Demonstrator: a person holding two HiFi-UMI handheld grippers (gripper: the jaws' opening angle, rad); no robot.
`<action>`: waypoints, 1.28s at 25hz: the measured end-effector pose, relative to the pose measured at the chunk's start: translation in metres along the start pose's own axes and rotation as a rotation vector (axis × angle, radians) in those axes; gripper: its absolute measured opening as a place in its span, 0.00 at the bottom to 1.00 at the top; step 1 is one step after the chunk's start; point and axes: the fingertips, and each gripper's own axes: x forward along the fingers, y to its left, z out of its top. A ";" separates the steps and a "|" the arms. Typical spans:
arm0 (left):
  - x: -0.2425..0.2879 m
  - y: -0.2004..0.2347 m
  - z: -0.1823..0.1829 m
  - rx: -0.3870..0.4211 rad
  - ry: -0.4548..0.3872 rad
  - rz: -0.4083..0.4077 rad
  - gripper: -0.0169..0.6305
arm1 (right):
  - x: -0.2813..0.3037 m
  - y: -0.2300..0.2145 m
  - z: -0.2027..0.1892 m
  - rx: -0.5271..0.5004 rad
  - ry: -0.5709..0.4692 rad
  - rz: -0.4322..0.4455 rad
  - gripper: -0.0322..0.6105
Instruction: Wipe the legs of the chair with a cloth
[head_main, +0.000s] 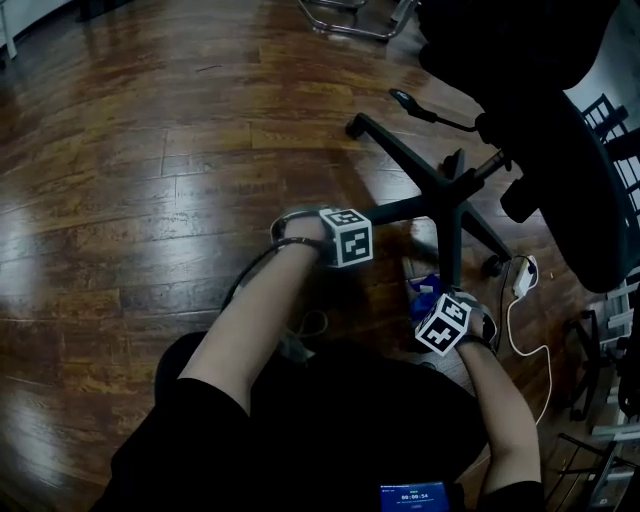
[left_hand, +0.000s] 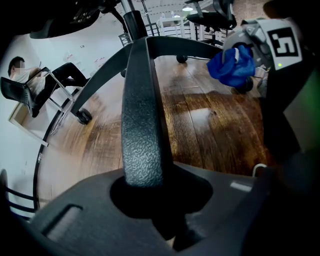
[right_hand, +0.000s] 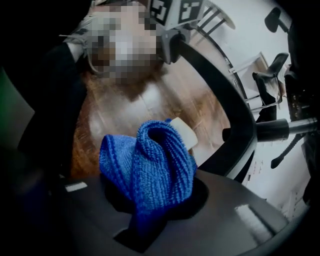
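Wood floor (head_main: 150, 150); left tongs (left_hand: 150, 192) clasp chair leg (left_hand: 142, 120) running straight away.

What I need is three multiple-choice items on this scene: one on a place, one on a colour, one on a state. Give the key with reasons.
1. Where does the left gripper sit?
A. on a chair leg
B. on the chair seat
C. flat on the floor

2. What colour is the cloth?
A. red
B. blue
C. white

3. How do the right gripper's jaws stand?
A. open and empty
B. shut on the cloth
C. shut on a cable

Key:
1 A, the black textured leg runs in between its jaws.
2 B, the knit fabric shows blue in both gripper views.
3 B, the cloth bunches up out of the closed jaws.
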 end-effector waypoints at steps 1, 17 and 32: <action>0.000 0.000 0.001 0.002 0.001 0.000 0.14 | 0.002 -0.019 0.007 0.013 -0.006 -0.024 0.18; 0.000 -0.003 0.002 0.004 -0.012 -0.009 0.14 | 0.003 -0.102 0.042 0.111 -0.085 -0.239 0.18; 0.001 -0.003 0.001 -0.004 0.010 0.000 0.14 | 0.003 0.012 -0.009 0.025 0.035 -0.044 0.18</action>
